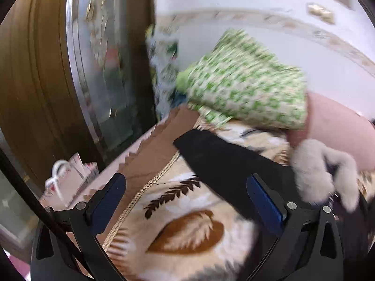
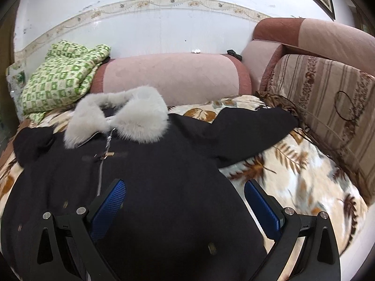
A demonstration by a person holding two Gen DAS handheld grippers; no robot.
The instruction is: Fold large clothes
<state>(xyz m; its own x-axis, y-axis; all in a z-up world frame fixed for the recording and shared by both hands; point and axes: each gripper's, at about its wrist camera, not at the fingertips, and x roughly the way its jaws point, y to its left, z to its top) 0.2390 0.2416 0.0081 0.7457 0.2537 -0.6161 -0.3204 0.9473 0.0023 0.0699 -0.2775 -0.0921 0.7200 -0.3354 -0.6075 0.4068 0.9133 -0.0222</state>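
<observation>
black fur-collared coat (image 2: 152, 175) under right gripper (image 2: 185, 201), thick, floppy, probably heavy | both grippers spread wide, nothing held, left gripper (image 1: 186, 196) included | sleeve (image 2: 253, 126) ahead-right best grabbed at cuff

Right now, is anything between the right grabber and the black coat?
Nothing visible is. The right gripper hangs open directly over the black coat, which lies spread on the leaf-print blanket. Only its own fur collar lies farther up.

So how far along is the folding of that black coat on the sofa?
Barely started. Done: the black coat lies spread front-up on the leaf-print blanket, fur collar toward the backrest. In hand: nothing; the left gripper and right gripper are both open above it. Left: both sleeves, one stretched out sideways, and the body folds.
</observation>
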